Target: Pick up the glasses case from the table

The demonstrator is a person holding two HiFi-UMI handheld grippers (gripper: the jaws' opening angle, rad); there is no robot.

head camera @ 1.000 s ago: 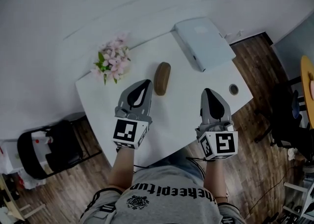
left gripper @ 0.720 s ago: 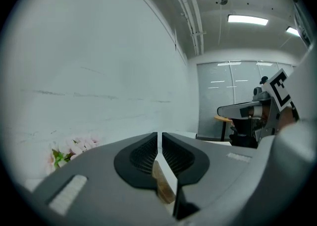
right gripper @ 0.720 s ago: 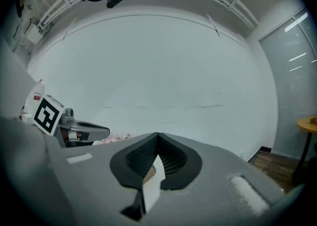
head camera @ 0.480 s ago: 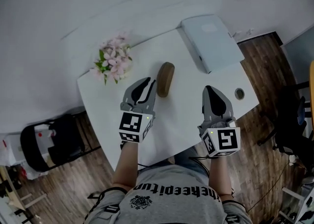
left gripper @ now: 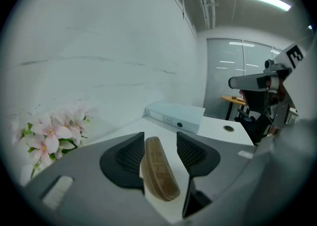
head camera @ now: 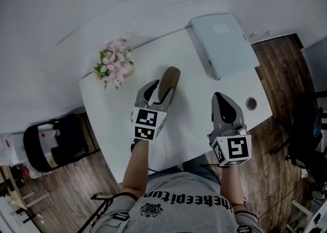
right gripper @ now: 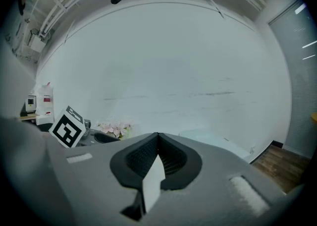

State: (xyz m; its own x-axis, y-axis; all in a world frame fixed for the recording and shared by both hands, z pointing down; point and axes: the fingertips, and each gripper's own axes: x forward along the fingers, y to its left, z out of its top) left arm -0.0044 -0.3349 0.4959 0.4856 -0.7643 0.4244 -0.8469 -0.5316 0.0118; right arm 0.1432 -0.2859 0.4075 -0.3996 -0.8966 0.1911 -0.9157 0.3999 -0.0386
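Observation:
The brown, oblong glasses case lies on the white table, its near end between the jaws of my left gripper. In the left gripper view the case lies between the two dark pads, close against the left one and with a gap to the right one. The jaws of this left gripper have just been opening and stand open around the case. My right gripper hovers over the table's right front part, apart from the case. Its jaws are shut on nothing.
A pale flat box file lies at the table's far right corner. A bunch of pink flowers lies at the far left edge. A round cable hole is near the right edge. A black chair stands on the wooden floor to the left.
My left gripper has moved forward and down to the case, and its jaws have gone from shut to open around the case's near end. The right gripper has shifted only slightly.

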